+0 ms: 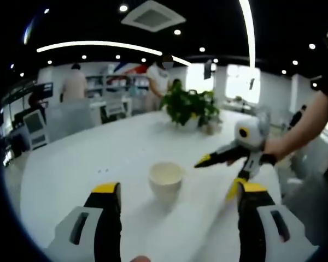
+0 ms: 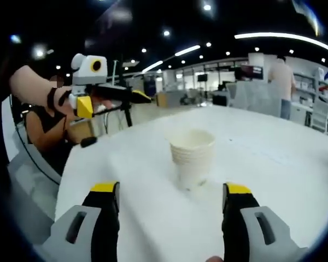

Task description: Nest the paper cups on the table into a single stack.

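- Left gripper: nearest item in the left gripper view. Jaws stand wide apart and hold nothing, framing the cups from a short way back. Judged to be a hovering stance, backed off rather than reaching.
- Right gripper: nearest item in the right gripper view. Jaws likewise spread and empty, with the cups between and beyond the yellow tips, not touching them.
- Stack of paper cups: upright on the white table, standing alone. Several rims show one below another, so the cups are already nested. The task looks complete or nearly so, which would explain both tools hanging clear.
- Same stack in the left gripper view: seen more from above, mouth open and pale inside.
- Potted plant: further back on the table, well apart from the cups.
- People: figures stand by shelving in the background.
- Hard to make out: the exact number of cups, as the rims blur together. Both views are soft with motion blur. Each gripper's base is cut off at the bottom edge. Whether any loose cup sits outside the views cannot be told.
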